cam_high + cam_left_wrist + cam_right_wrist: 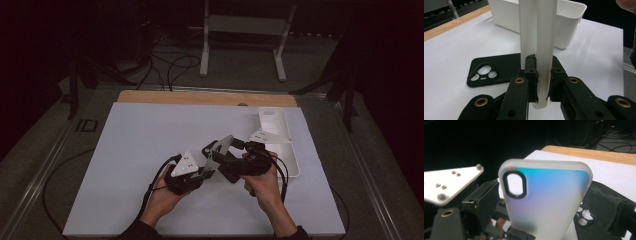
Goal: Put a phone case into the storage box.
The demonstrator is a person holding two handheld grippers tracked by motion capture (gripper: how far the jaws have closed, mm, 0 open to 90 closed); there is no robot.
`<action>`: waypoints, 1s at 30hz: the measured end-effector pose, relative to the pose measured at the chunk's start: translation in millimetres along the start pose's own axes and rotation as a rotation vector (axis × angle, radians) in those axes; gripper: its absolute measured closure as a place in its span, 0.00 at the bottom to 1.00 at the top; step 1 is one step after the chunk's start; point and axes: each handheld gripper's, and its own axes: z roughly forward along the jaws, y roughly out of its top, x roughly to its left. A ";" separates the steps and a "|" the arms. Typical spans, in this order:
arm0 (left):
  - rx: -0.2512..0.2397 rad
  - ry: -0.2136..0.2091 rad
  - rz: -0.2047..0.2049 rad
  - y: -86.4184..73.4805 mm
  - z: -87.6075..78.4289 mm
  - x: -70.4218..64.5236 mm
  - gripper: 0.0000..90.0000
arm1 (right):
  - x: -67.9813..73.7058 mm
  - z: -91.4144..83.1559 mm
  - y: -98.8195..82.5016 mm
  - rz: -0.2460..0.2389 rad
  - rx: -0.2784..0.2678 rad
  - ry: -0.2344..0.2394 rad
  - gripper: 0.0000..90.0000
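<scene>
Above the tabletop (150,150), in the high view, a person is holding the left gripper (202,173) and the right gripper (220,152) close together near the middle, with a frosted phone case (221,148) raised between them and tilting clear of the white surface. A long white tray (295,160) is lying just beyond the right hand (262,180), along the right side of the white mat, and the left hand (162,195) is resting low near the front edge. Along the left gripper view, the black jaws are pinching the frosted phone case (537,37) edge-on: both pads are pressing on its thin sides, so the jaws are standing nearly closed around it, and the case is rising upright out of them. A black phone case (496,68) is lying flat on the tabletop (454,50) behind them, its camera holes facing up, and the white tray (564,22) is sitting farther back, apart from it. Across the right gripper view, the frosted phone case (546,200) is facing the camera broadside, its oval camera hole at upper left, standing between the two black jaws. Those jaws are spread wide on either side of it; whether their pads are touching its edges I cannot tell. The left gripper (474,205) is showing beside it, and part of the black phone case (584,218) is peeking out low on the right.
</scene>
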 end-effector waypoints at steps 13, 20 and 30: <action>-0.029 0.000 0.003 1.9 -6.8 0.2 0.76 | 5.7 -0.3 1.1 -0.058 -0.014 -0.023 0.19; -0.061 0.062 -0.017 2.0 -17.7 2.7 0.47 | 3.4 -0.7 1.9 -0.052 -0.020 -0.031 0.19; -0.074 0.246 -0.079 -7.1 -45.0 11.4 0.05 | -2.5 -3.2 2.9 -0.041 -0.024 -0.045 0.19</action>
